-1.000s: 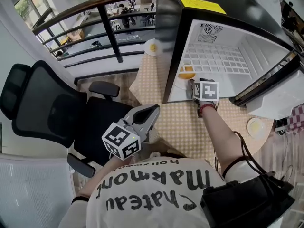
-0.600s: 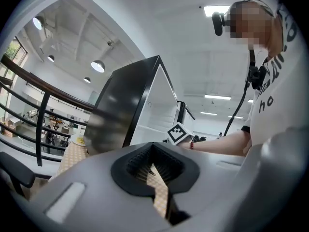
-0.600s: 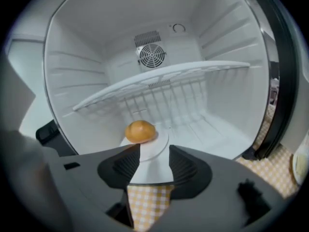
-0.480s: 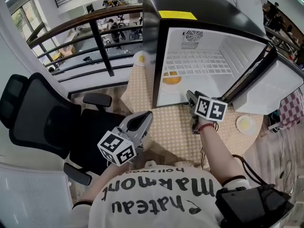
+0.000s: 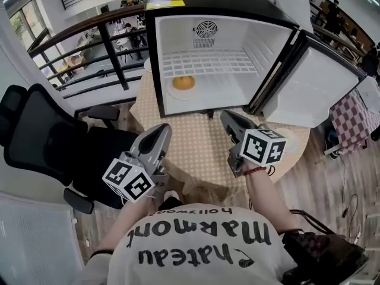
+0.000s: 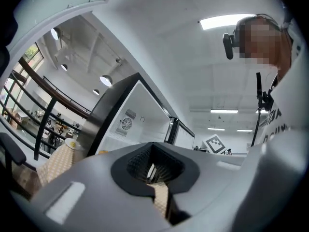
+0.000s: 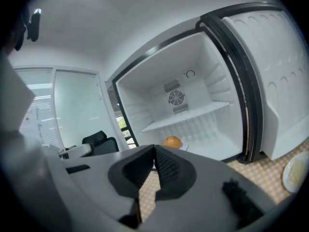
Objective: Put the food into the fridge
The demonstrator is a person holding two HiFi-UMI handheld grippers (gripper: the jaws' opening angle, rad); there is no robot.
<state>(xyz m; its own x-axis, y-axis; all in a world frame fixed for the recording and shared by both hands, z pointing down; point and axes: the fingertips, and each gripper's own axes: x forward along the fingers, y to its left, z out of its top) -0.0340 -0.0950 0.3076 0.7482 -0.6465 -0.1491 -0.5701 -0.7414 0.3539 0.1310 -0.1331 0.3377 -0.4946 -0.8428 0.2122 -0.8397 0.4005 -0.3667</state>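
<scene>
The small fridge (image 5: 208,16) stands open on the table, its door (image 5: 312,79) swung out to the right. An orange food item (image 5: 183,82) lies on a white plate on the fridge floor, also seen as the orange food (image 7: 172,141) in the right gripper view. My right gripper (image 5: 228,119) hovers over the table in front of the fridge. Its jaws have just been closing and hold nothing. My left gripper (image 5: 161,134) hangs over the table's left front, jaws together and empty. Each gripper's own view shows its pads meeting: the left gripper (image 6: 153,170), the right gripper (image 7: 154,166).
The table (image 5: 196,144) wears a tan dotted cloth. A white plate with food (image 7: 295,170) lies on it right of the fridge door. A black office chair (image 5: 41,135) stands at left, a railing (image 5: 107,40) behind it. A checkered cloth (image 5: 350,120) hangs at right.
My right gripper has drawn back out of the fridge, risen and closed its jaws, leaving the orange food on its plate inside. My left gripper rose a little.
</scene>
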